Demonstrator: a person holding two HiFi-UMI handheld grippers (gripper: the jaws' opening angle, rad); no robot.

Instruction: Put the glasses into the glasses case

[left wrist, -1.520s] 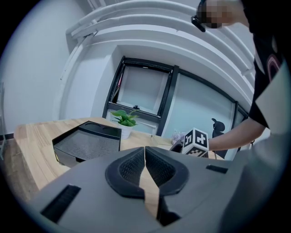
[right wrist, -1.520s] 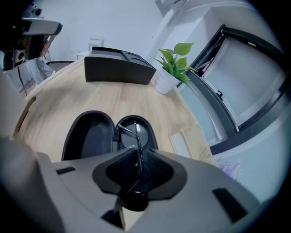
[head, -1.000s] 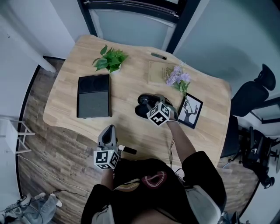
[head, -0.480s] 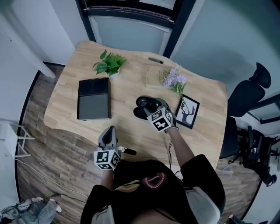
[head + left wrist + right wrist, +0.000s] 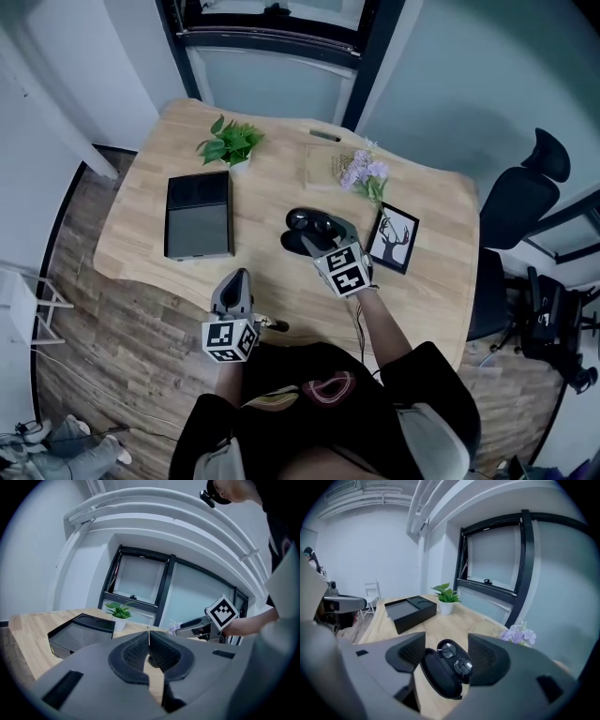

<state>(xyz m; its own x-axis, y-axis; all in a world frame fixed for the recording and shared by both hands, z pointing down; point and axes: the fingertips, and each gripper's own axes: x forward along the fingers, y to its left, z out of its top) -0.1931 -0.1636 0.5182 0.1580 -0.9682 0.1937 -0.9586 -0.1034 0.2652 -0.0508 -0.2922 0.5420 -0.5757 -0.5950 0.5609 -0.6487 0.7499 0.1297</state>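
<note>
An open black glasses case [image 5: 302, 232] lies mid-table, and the glasses [image 5: 457, 659] rest inside its far half [image 5: 440, 674]. My right gripper [image 5: 330, 238] hovers just above and on the near side of the case, tilted down at it. Its jaws [image 5: 446, 651] are opening wide; the case shows below the gap, and the pads touch nothing. My left gripper [image 5: 236, 277] hangs at the table's near edge, well left of the case. Its pads [image 5: 149, 637] meet with nothing between them. The right gripper [image 5: 206, 624] also shows in the left gripper view.
A black box [image 5: 199, 214] sits on the wooden table [image 5: 141, 234] at the left, with a potted plant [image 5: 230, 142] behind it. Purple flowers [image 5: 364, 173] and a framed deer picture [image 5: 394, 239] stand right of the case. An office chair [image 5: 525, 192] is off the table's right end.
My right gripper has lifted up and back from the case toward the person, rolling as it went, and its jaws have spread wider. The left gripper has barely shifted.
</note>
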